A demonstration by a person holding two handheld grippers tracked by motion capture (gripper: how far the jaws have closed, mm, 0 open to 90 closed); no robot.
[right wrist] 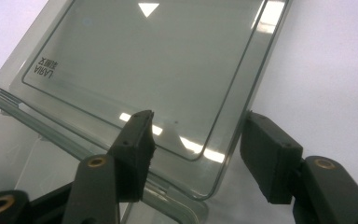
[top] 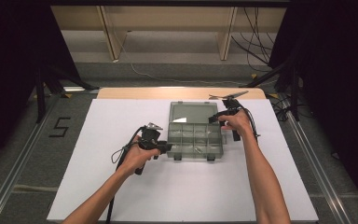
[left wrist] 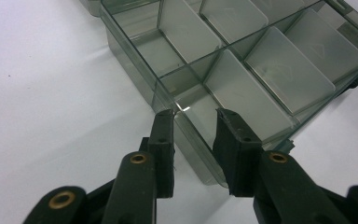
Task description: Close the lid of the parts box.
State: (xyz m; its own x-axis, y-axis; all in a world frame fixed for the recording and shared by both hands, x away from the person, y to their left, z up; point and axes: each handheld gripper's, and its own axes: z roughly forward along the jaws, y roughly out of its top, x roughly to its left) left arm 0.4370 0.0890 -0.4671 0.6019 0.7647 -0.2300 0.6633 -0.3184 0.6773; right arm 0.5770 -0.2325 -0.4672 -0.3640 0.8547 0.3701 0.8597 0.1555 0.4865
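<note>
On the white tabletop (top: 121, 186) the clear compartment box (top: 196, 140) sits mid-scene, lid (top: 193, 113) laid open on the far side. The left tool (left wrist: 193, 116) clamps the box's near-left wall. The right tool (right wrist: 196, 140) straddles the lid's corner, jaws apart; printed lettering (right wrist: 46, 66) shows there.

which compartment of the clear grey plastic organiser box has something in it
The front-row compartment second from the right in the clear grey plastic organiser box holds a small metallic piece; the others look empty.

Bright table, dark surroundings

Overhead light glares white on the clear lid (right wrist: 168, 60); the white table (top: 121, 196) is evenly lit with soft shadows, and both sides fall black.
</note>
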